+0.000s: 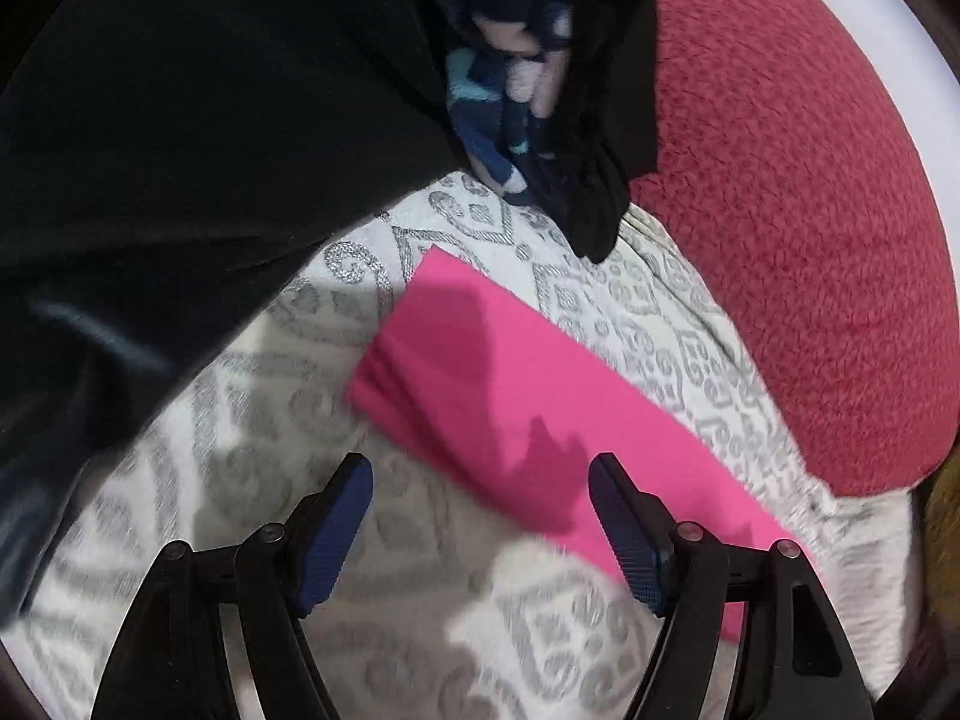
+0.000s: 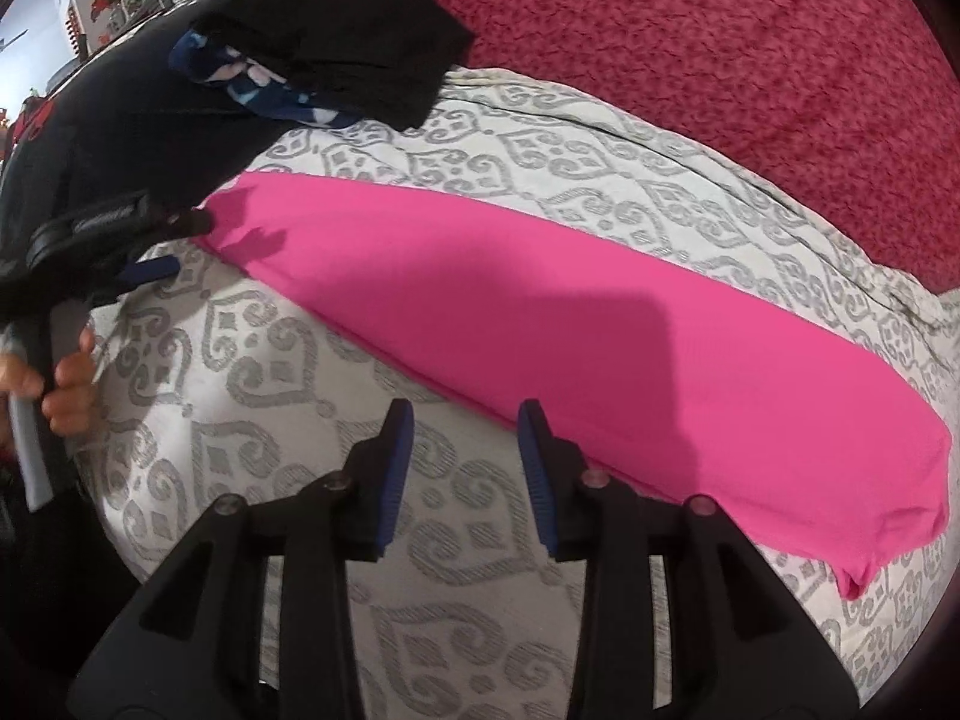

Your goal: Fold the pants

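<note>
The pink pants (image 2: 570,324) lie folded lengthwise into one long flat strip on the white and grey patterned mattress (image 2: 252,372). They also show in the left wrist view (image 1: 510,402). My left gripper (image 1: 480,468) is open and empty, above the strip's near edge close to one end. It also shows at the left of the right wrist view (image 2: 162,246), held in a hand. My right gripper (image 2: 465,411) is open and empty, just above the mattress beside the strip's near long edge.
A pile of black cloth (image 2: 336,54) with a blue patterned garment (image 2: 258,84) lies at the far end of the mattress. A red fuzzy blanket (image 2: 720,48) covers the surface beyond the mattress. A dark cloth (image 1: 180,150) fills the left of the left wrist view.
</note>
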